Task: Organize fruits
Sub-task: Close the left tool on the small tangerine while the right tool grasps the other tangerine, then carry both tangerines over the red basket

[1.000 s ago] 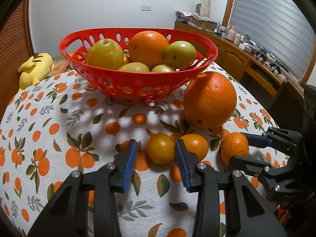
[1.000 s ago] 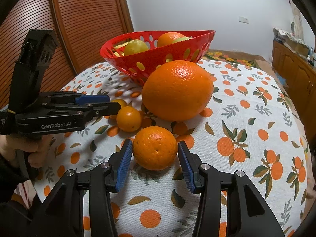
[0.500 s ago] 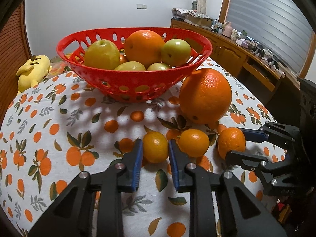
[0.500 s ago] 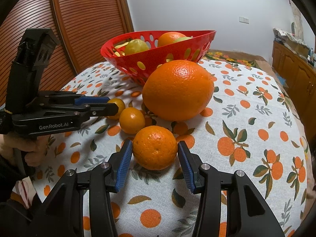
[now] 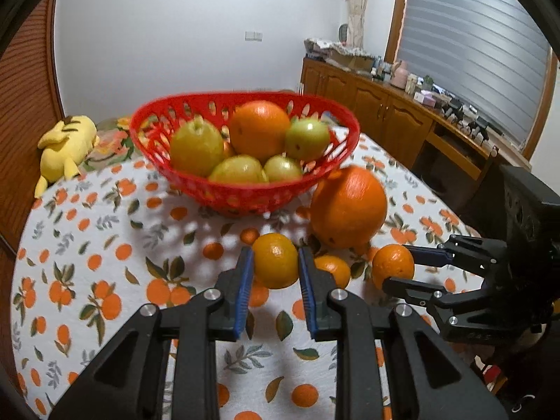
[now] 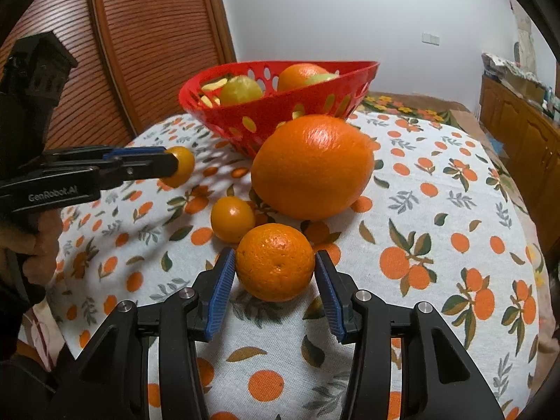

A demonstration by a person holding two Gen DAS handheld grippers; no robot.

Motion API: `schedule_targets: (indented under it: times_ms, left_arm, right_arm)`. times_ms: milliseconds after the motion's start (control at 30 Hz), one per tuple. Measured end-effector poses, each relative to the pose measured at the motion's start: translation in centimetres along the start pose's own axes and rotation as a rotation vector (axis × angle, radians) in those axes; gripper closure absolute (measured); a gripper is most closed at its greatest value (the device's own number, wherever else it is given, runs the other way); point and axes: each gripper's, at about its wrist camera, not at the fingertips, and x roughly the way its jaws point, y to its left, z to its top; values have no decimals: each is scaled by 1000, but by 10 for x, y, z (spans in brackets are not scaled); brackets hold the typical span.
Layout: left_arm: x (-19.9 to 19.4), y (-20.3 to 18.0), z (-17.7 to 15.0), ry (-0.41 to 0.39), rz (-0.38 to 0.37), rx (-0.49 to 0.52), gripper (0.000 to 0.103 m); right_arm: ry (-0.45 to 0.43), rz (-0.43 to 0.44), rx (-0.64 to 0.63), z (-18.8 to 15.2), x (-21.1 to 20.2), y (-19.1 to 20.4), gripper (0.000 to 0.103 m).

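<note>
So the left gripper point(image 5: 273, 270) is pinching a small orange point(image 5: 274, 260), lifted off the table point(image 6: 437, 189). Right gripper point(image 6: 275, 266) is clamped on a mandarin point(image 6: 275, 261) sitting on the cloth. Both look light, roundish and squashy, so grab across the middle, gently. Basket point(image 5: 245, 192) is just behind.

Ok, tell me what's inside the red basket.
In the red basket lie one orange and four yellow-green fruits, piled together. A bit of orange skin peeks between them; anything beneath the pile is covered.
</note>
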Motion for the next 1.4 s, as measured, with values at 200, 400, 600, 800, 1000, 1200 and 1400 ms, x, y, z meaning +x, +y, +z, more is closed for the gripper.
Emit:
schedule_targets:
  times_ms: [200,400,600,800,1000,1200,1400]
  left_arm:
    - [-24,-3,19,-72,0,11,80]
    - [-39,0,36,-118,7,17,80]
    - [-43,6,45,-139,29,-1,80]
    - [-40,12,48,-141,36,-10,80]
    - [-32,20,51,-138,39,-26,80]
    - [-14,30,53,-123,34,-44,80]
    - [5,36,56,-100,33,-50,80]
  right_arm:
    - [-75,-6,-27,24,-30,0,56]
    - [-120,-11,-52,47,-46,3,56]
    - [-136,-26,-67,63,-51,6,56]
    - [-145,-35,-85,77,-50,10,56]
    - [-143,-32,-106,94,-40,13,56]
    - [-125,-26,-134,111,-19,15,56]
    - [-90,-16,-167,119,5,16,56]
